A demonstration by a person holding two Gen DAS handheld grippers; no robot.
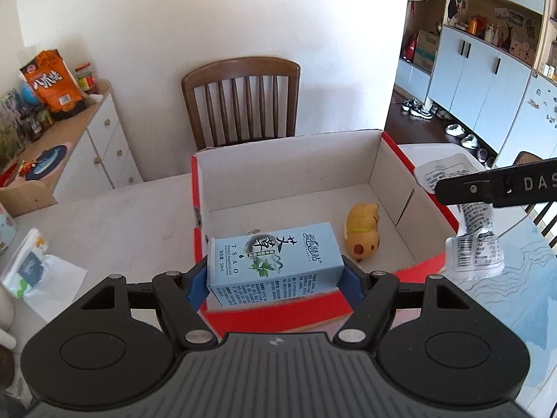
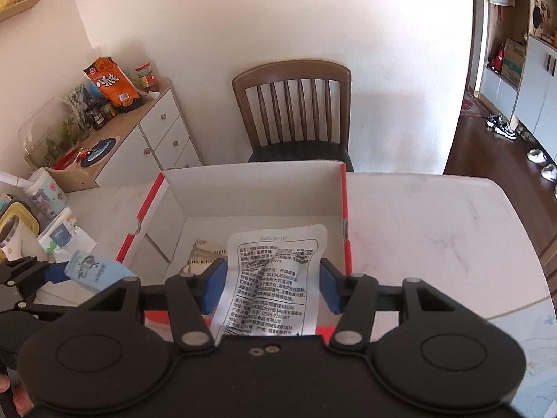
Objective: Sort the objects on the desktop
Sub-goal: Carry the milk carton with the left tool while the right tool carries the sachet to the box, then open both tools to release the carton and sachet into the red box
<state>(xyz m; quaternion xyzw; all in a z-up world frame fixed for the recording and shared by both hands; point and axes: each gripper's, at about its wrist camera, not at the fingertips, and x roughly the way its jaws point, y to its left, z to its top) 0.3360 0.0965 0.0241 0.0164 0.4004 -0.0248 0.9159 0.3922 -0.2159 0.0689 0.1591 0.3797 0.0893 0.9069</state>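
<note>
My left gripper is shut on a light-blue carton with a leaf print, its blue pads pressing the two ends. The carton hangs over the near wall of a red-and-white cardboard box. A yellow toy animal lies inside the box. My right gripper is shut on a white printed food packet, held over the box near its right wall. A brown sachet lies on the box floor. The right gripper and its packet also show at the right of the left wrist view.
A wooden chair stands behind the box against the wall. A cabinet at the left carries an orange snack bag and jars. A tissue pack lies on the pale marble table. Cupboards and shoes are at the far right.
</note>
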